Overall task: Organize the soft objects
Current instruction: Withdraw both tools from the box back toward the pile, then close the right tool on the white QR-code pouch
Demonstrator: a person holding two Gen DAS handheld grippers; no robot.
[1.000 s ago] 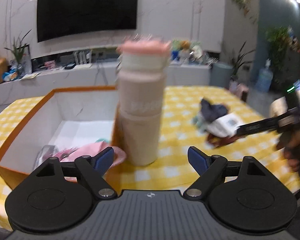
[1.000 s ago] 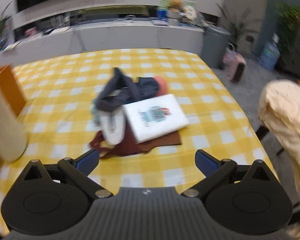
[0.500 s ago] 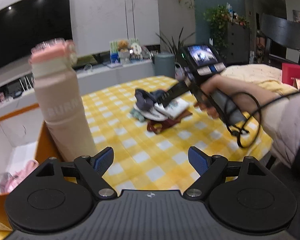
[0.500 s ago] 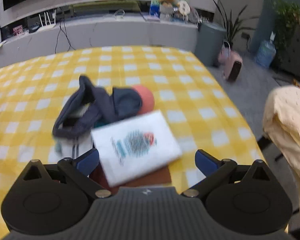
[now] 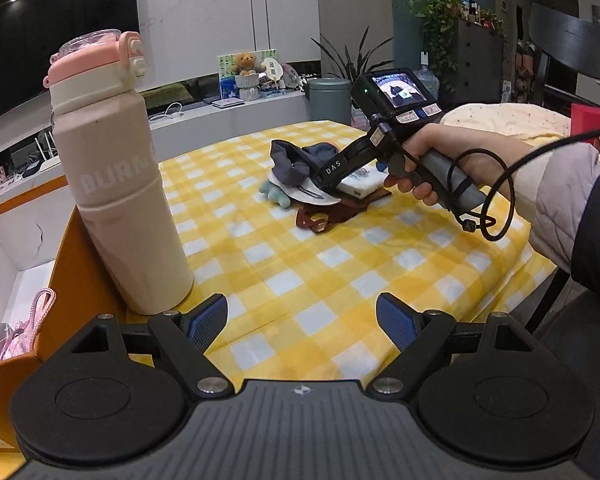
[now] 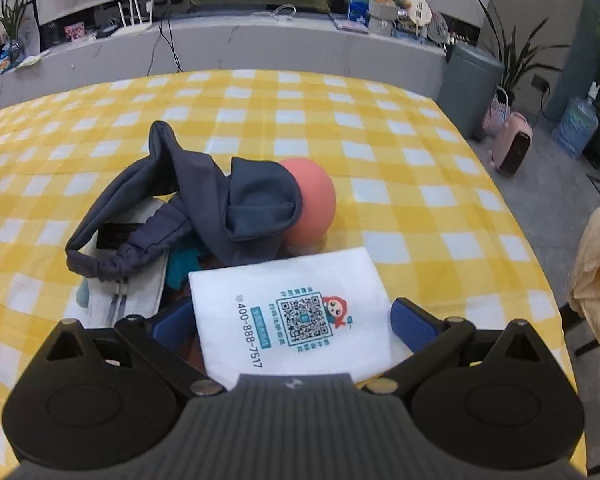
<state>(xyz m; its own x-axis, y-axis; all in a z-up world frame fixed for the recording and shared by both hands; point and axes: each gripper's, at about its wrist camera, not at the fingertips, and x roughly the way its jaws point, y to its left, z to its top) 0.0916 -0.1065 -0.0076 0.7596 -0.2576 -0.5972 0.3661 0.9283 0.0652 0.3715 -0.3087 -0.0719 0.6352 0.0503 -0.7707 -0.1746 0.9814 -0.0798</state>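
A pile of soft things lies on the yellow checked table. It holds a dark blue cloth pouch (image 6: 204,196), an orange ball (image 6: 314,202), a white tissue pack (image 6: 296,312) with a printed code, a white cloth (image 6: 128,292), a teal item (image 6: 182,264) and a maroon cloth (image 5: 328,214). My right gripper (image 6: 290,320) is open, its blue pads on either side of the tissue pack. A hand (image 5: 432,152) holds it at the pile in the left wrist view. My left gripper (image 5: 302,322) is open and empty above the table's near edge.
A tall pink bottle (image 5: 116,184) stands just left of my left gripper, against an orange box (image 5: 82,264) with white walls that holds pink items (image 5: 18,336). A cream cloth (image 6: 598,280) hangs off the table's right side. A long counter runs behind the table.
My right gripper has moved forward and down onto the pile, so the tissue pack now lies between its pads. My left gripper's view has swung right, from the box toward the pile.
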